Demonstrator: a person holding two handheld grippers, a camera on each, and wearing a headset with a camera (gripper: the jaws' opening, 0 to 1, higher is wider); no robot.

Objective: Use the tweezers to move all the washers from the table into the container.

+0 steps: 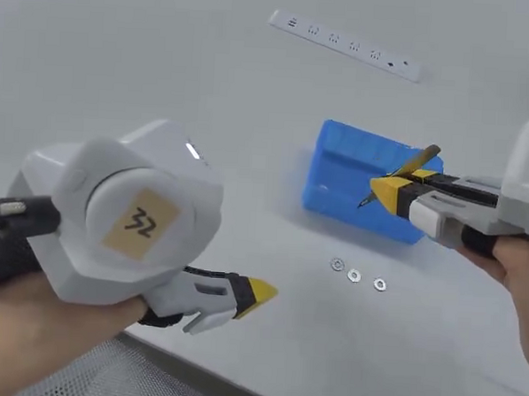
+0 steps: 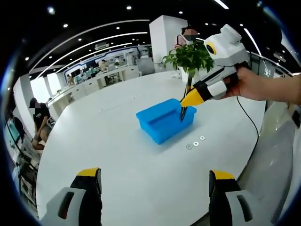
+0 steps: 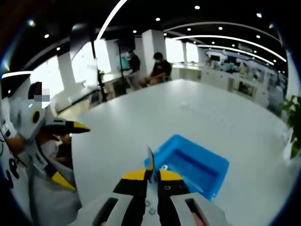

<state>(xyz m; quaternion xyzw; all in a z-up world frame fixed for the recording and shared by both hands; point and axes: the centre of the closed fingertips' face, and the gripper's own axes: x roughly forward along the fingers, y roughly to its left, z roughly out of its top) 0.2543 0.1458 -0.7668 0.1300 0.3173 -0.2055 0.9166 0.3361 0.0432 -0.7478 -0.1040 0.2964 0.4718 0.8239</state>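
Head view puts the right gripper (image 1: 385,192) above the open blue plastic rectangular container (image 1: 335,206). Its yellow-tipped jaws are clamped on the slim metal tweezers (image 1: 424,157), which slant down so that their points hang over the inside of the bin. Whether those points are spread, pressed together or pinching a washer I cannot tell: they are too small to read, and in the right gripper view they look like one thin blade. Three small silver ring washers (image 1: 354,275) lie flat in a short row on the white table (image 1: 164,86), just beside the container's near wall and apart from one another. A tiny ring-like speck inside the container in the right gripper view may be a washer already delivered, though that is uncertain. The left gripper (image 2: 154,181) hovers off to the side, well apart from bin and washers, jaws wide apart and holding nothing.

My judgement is that the step in hand sits at the container end of a carry, either a release or the start of the next fetch, with three washers left. The next move calls for bringing the tweezers out over the near wall, lowering the points to one washer and closing gently. The washers look thin, flat and shiny, so they will likely slide or flip unless a point gets under an edge or through the hole
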